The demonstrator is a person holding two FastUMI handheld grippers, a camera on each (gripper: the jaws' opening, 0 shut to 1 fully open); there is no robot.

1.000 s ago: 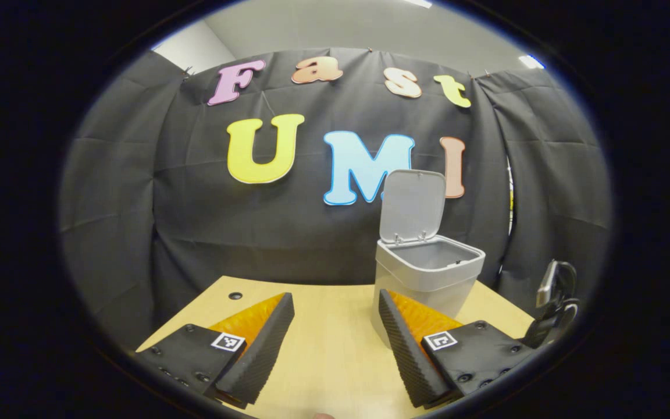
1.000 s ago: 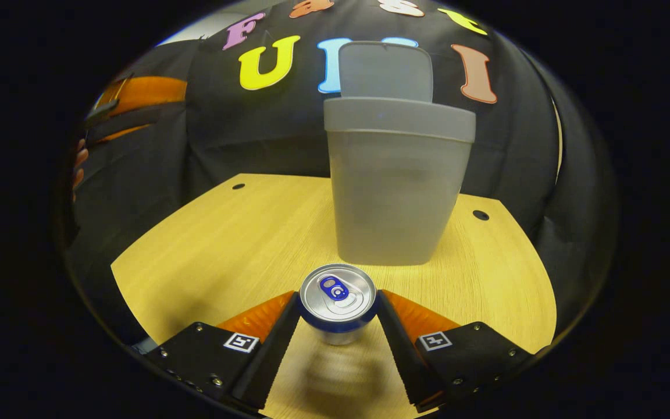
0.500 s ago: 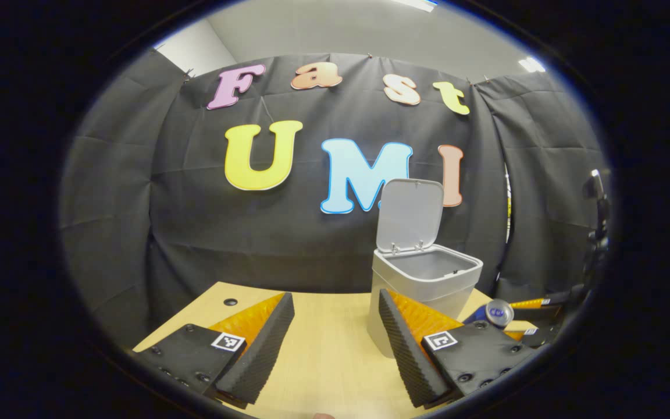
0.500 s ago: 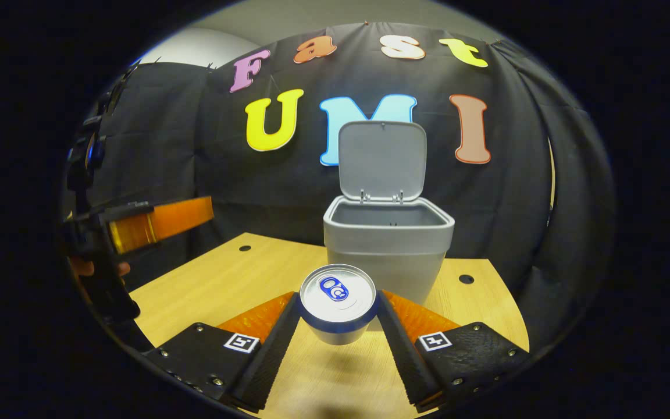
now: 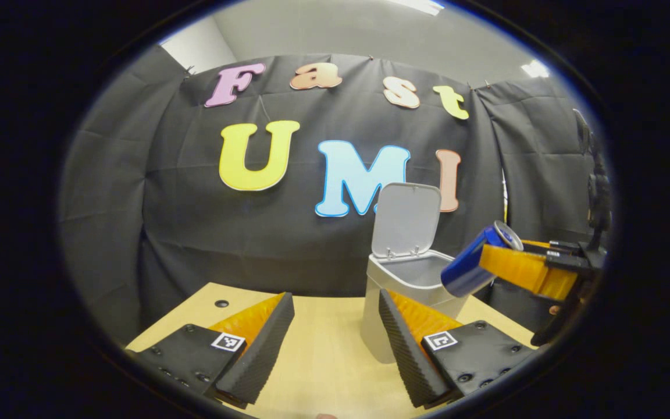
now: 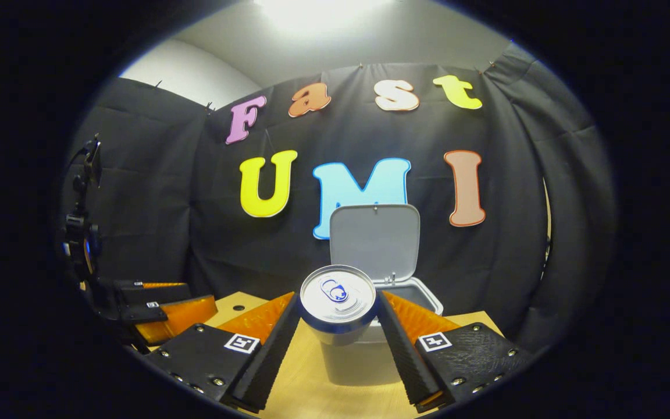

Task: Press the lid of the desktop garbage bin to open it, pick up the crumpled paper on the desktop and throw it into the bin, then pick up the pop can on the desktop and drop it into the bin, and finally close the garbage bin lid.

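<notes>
My right gripper [image 6: 338, 317] is shut on the pop can [image 6: 338, 302], a blue can with a silver top, held in the air in front of the grey garbage bin [image 6: 364, 361]. The bin's lid [image 6: 374, 241] stands open and upright behind the can. From the left gripper view the can [image 5: 477, 260] hangs tilted beside the bin's open mouth [image 5: 419, 272], gripped by the right gripper [image 5: 512, 262]. My left gripper [image 5: 335, 340] is open over the wooden desktop [image 5: 323, 361], nothing between its fingers. It shows at the left of the right gripper view as the left gripper [image 6: 157, 308].
The light wooden desktop [image 6: 306, 396] has a small round cable hole [image 5: 221, 303] near its back left corner. Black cloth walls close the booth behind and at both sides. A dark stand [image 6: 82, 233] rises at the far left of the right gripper view.
My right gripper has lifted the can from the desktop up to the level of the bin's open mouth. The left gripper has stayed open and nearly still.
</notes>
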